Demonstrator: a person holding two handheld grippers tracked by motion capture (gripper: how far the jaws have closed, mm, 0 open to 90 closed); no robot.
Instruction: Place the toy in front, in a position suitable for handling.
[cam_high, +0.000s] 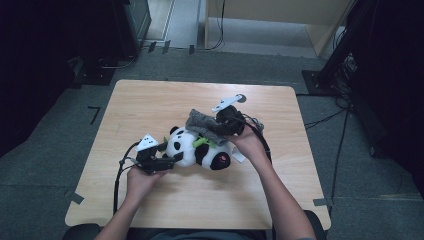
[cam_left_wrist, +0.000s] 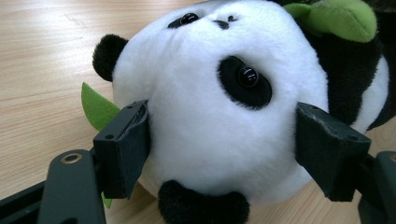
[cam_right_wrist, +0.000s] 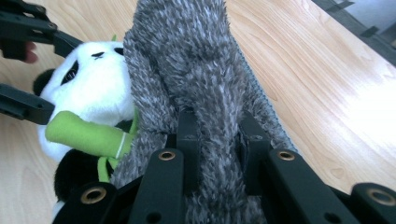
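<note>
The left gripper has its fingers spread around the head of the plush panda, one pad against each side of the white fur, so the head sits clamped between them. The right gripper has its fingers pinching a fold of the grey fuzzy cloth, which is draped over the panda's body. The panda lies on its side near the middle of the wooden counter, a green leaf poking out beside its head and a green stalk held at its chest. From the high view, the left gripper comes from the near edge and the right gripper sits at the far side of the toy.
</note>
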